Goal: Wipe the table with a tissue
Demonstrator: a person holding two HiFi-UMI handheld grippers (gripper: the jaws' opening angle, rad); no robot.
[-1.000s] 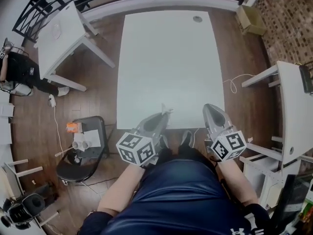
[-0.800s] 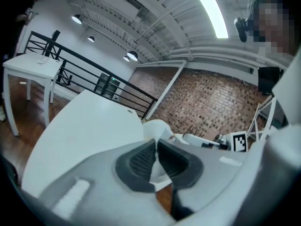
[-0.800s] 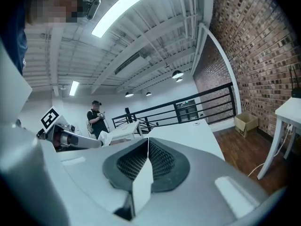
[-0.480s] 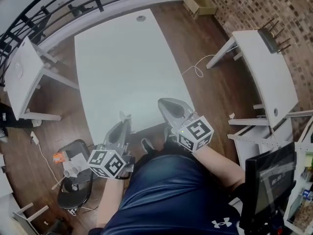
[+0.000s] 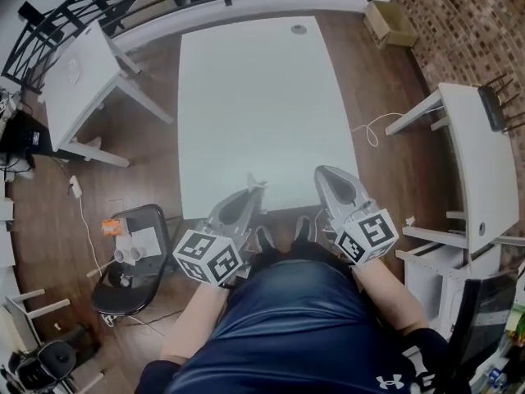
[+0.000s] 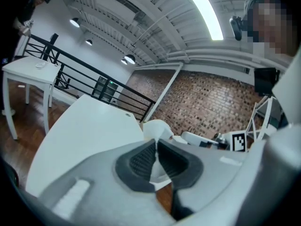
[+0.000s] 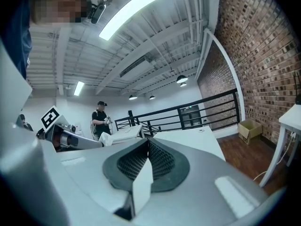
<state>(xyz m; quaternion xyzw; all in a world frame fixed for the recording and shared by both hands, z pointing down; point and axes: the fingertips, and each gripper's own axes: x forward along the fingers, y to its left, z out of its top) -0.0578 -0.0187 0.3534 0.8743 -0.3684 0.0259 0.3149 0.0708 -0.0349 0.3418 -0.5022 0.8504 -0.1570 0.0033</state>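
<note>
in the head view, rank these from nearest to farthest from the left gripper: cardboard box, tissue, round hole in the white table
1. tissue: pinched by the left gripper, at the near edge of the white table.
2. round hole: in the tabletop by its far edge.
3. cardboard box: past the table's far right corner.

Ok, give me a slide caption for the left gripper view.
Left gripper with jaws shut on a tissue, pointing across the white table toward a brick wall.
</note>
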